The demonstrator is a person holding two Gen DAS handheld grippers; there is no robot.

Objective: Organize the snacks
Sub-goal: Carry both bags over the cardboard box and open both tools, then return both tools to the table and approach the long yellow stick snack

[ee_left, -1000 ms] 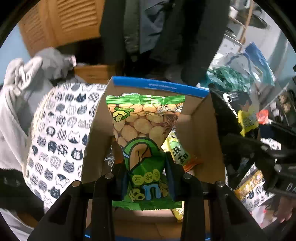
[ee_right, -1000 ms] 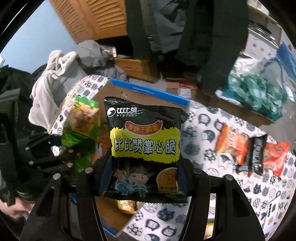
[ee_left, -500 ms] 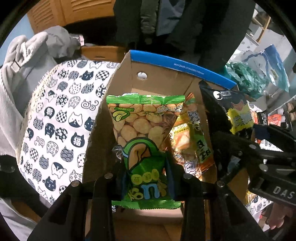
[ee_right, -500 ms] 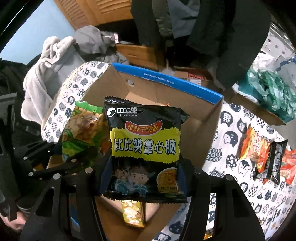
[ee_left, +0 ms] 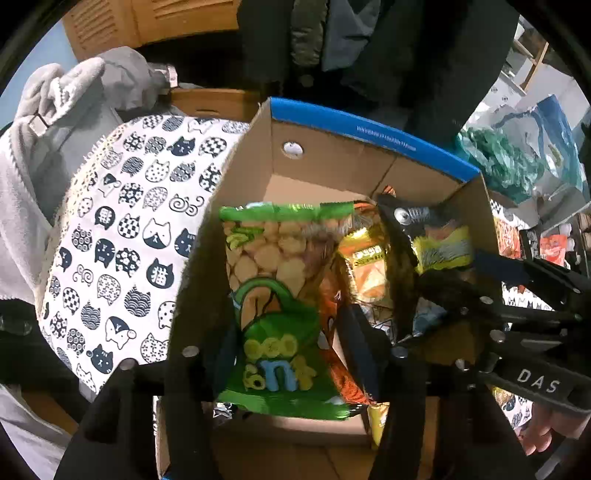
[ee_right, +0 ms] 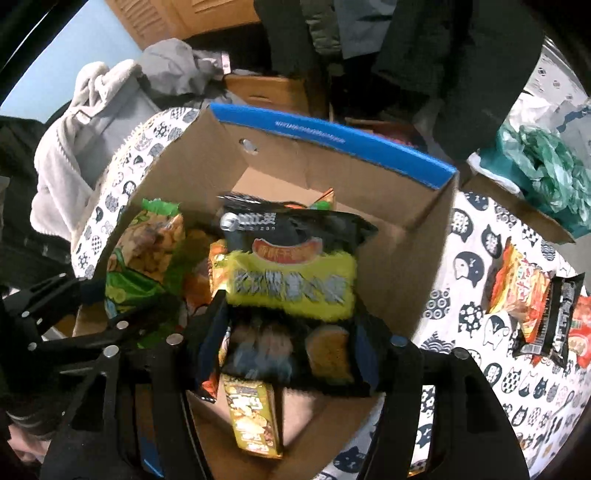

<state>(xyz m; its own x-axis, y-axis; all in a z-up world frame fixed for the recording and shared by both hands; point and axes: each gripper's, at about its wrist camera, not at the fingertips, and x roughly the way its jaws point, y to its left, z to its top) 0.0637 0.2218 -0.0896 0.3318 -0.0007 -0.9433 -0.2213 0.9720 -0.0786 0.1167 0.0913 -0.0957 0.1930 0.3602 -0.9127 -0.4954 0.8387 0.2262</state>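
— Cardboard box (ee_left: 332,173) with a blue top edge, white print there too blurred to read, stands on the cat-print cloth (ee_left: 122,236).
— Any labels legible?
— "DAS" on the right gripper (ee_right: 291,328), seen from the left view. Its jaws are opening, black-and-yellow noodle pack (ee_right: 291,280) loose between them, inside the box.
— Left gripper (ee_left: 288,336)?
— Opening too, green peanut bag (ee_left: 277,295) between its fingers, on the box's left.

A lived-in home room, and a cluttered one: dark coats (ee_left: 388,48) hang at the back beside a louvred wooden cabinet (ee_left: 147,22), a grey fleece (ee_right: 85,122) lies heaped at the table's edge, and a cat-print tablecloth (ee_left: 122,236) covers the table.
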